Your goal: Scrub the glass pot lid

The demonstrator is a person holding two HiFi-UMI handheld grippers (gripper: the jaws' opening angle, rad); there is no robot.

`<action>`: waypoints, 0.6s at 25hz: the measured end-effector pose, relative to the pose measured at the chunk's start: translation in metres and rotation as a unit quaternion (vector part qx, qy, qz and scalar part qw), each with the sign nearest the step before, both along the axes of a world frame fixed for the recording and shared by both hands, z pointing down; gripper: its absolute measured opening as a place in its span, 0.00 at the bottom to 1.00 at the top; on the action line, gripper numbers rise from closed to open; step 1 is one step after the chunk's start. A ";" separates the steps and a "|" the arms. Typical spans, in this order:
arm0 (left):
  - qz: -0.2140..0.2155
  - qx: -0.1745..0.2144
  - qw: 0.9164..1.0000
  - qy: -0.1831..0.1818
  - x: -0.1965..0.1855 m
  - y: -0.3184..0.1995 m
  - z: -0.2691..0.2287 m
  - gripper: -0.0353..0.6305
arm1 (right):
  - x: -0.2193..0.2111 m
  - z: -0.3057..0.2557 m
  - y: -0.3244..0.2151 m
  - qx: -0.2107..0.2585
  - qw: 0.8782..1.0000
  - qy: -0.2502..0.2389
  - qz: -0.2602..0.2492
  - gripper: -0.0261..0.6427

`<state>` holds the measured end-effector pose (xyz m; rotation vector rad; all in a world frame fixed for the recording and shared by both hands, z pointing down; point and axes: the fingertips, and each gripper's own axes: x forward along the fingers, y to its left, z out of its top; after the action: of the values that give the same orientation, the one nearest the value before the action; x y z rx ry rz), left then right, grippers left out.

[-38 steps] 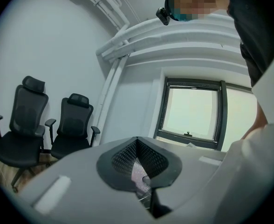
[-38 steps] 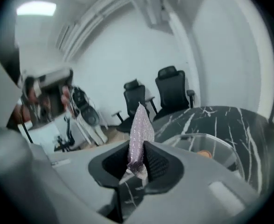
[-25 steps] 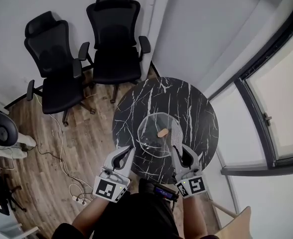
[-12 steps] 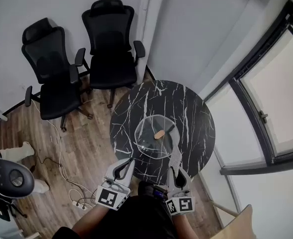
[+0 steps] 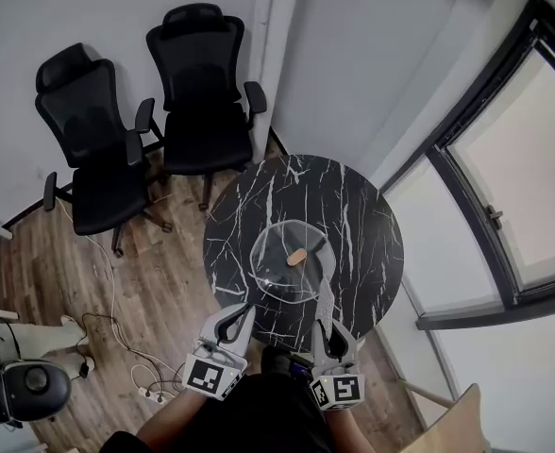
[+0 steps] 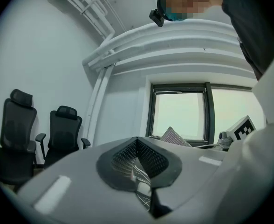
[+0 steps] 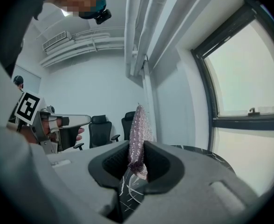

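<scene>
The glass pot lid (image 5: 279, 270) with its wooden knob (image 5: 296, 256) lies flat in the middle of the round black marble table (image 5: 353, 206). My left gripper (image 5: 243, 310) hangs at the table's near edge, left of the lid, shut with nothing between its pads (image 6: 137, 146). My right gripper (image 5: 326, 311) is held near the front edge, just short of the lid. It is shut on a silvery mesh scrubbing cloth (image 7: 138, 129), which stands up out of the jaws (image 5: 324, 289). Neither gripper touches the lid.
Two black office chairs (image 5: 197, 74) stand beyond the table on the wooden floor. A large window (image 5: 523, 168) runs along the right. Cables (image 5: 117, 319) trail over the floor at the left. The left gripper (image 7: 46, 125) shows in the right gripper view.
Both grippers have drawn back toward me from the lid. The right one, which held the cloth at the lid's near rim, is now off it. The lid has not moved.
</scene>
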<state>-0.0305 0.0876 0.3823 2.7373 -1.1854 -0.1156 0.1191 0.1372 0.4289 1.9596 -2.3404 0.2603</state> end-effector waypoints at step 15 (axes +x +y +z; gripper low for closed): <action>0.004 -0.001 1.000 0.005 0.005 -0.006 0.003 0.06 | -0.001 -0.004 -0.006 0.003 1.000 0.003 -0.002 0.15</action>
<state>-0.0257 0.0813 0.3850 2.7367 -1.1701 -0.1282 0.1182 0.1309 0.4249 1.9566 -2.3434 0.2454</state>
